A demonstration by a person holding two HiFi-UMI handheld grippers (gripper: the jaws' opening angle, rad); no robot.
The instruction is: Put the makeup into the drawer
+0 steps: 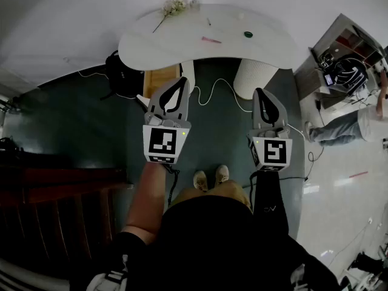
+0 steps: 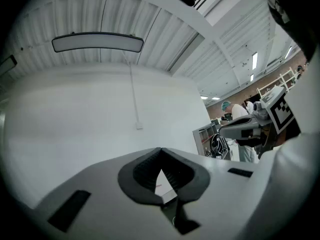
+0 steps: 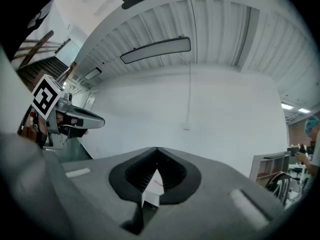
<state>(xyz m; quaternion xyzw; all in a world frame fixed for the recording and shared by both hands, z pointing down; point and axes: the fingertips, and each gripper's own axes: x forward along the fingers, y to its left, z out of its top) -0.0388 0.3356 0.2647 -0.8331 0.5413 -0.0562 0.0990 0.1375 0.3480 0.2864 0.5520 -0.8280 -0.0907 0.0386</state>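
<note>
Head view: left gripper (image 1: pixel 182 83) and right gripper (image 1: pixel 262 94) sit pressed together, empty; pink makeup stick (image 1: pixel 211 40) lies crosswise ahead, toward the near edge of the desk (image 1: pixel 151 44), closer to the left one.

You hold two grippers: one left gripper (image 1: pixel 182 81) and one right gripper (image 1: pixel 262 93). Ahead you have one white table (image 1: pixel 182 47). It carries one flower sprig (image 1: pixel 174 7), one pink stick (image 1: pixel 211 40) and one dark green round piece (image 1: pixel 248 34). As far as that small, distant view lets you count, there are two more bits, a thin sliver (image 1: pixel 208 22) and a pale dot (image 1: pixel 241 17). Below it you have one wooden drawer unit (image 1: pixel 161 79), one white ribbed pedestal (image 1: pixel 254 77) and one black bag (image 1: pixel 119 73). Your own shoes (image 1: pixel 200 180) number two, and one other person (image 1: pixel 348 126) stands at the right.
</note>
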